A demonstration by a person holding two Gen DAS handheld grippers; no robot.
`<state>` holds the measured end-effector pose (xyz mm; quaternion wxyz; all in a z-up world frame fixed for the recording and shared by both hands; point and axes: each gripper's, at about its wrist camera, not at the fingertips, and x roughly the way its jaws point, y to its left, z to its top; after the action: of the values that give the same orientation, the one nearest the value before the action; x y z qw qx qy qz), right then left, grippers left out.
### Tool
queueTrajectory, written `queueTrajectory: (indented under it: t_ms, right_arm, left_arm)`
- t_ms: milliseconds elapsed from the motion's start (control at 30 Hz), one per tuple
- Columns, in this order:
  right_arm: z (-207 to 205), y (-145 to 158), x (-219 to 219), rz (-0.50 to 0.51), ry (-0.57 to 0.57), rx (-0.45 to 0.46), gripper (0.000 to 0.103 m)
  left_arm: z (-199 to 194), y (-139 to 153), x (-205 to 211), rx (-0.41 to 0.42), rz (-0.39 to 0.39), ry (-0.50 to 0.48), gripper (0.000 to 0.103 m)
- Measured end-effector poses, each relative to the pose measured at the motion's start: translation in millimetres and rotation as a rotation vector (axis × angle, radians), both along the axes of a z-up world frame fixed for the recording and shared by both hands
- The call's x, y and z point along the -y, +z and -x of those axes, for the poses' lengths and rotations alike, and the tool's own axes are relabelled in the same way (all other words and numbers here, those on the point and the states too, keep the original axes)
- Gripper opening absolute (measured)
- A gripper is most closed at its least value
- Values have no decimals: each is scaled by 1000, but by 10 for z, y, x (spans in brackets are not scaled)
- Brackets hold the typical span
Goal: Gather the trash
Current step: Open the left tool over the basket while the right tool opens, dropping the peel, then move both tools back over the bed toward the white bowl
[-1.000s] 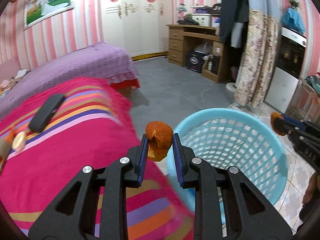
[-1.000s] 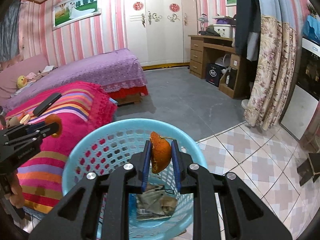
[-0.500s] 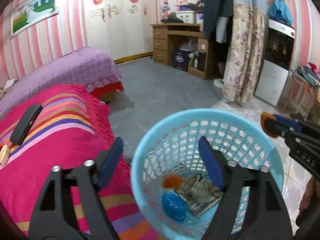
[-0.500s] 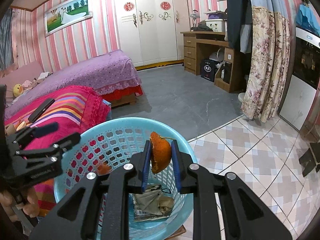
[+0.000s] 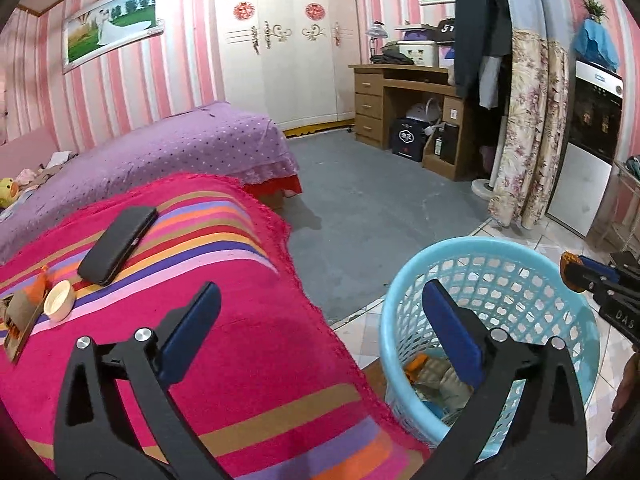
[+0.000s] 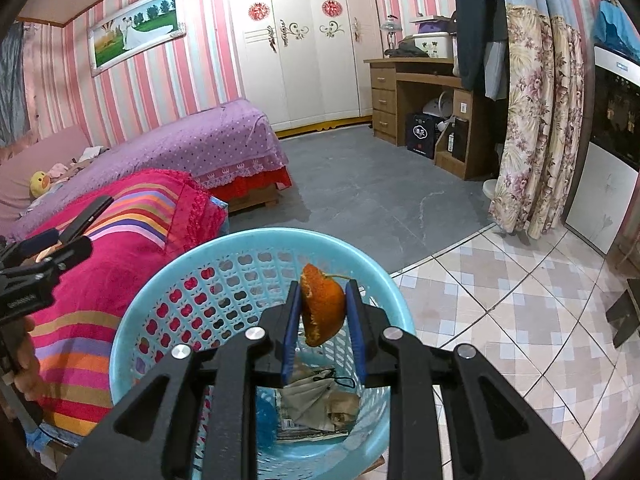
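Note:
A light blue mesh trash basket (image 5: 520, 248) stands on the tiled floor beside the striped blanket; it also shows in the right wrist view (image 6: 168, 280). My left gripper (image 5: 320, 304) is open and empty, between the blanket's edge and the basket. An orange peel piece (image 5: 416, 362) lies inside the basket with paper trash (image 6: 320, 400). My right gripper (image 6: 323, 304) is shut on an orange peel (image 6: 323, 308) and holds it over the basket's opening. A white cap (image 5: 60, 300) and a wrapper (image 5: 20, 316) lie on the blanket at left.
A black phone (image 5: 118, 244) lies on the pink striped blanket (image 5: 240, 360). A purple bed (image 5: 160, 152) is behind it. A wooden desk (image 5: 400, 100), a floral curtain (image 5: 528, 128) and grey floor (image 5: 360, 200) lie beyond the basket.
My left gripper opened and dropped its orange peel into the basket, then swung left towards the blanket. My right gripper keeps holding its peel over the basket.

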<state>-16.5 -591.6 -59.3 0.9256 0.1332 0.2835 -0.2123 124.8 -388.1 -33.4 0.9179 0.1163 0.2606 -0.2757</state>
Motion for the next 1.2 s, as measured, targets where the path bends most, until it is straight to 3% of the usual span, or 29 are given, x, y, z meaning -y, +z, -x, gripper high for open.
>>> queueTrajectory:
  t_ms: [67,267,600,900,1200]
  right_arm:
    - [-17,-15,3,-4,-21,-13,67]
    - [61,165,-87,-8,-58,71,90]
    - [-88,434,-656,51,38,119,95]
    - [-439,542,-1291,75,163,118,95]
    - [-745,528,-1784,81,237,89,95]
  left_arm:
    - [22,19,-29,7,2,6,97]
    - [134,90,-250,34,-3,26,97]
    - [119,247,-1031,23,15,141,97]
    - [-71,393,-2017,55,14,298,97]
    - [-360,316,-2882,-6,46,409,97]
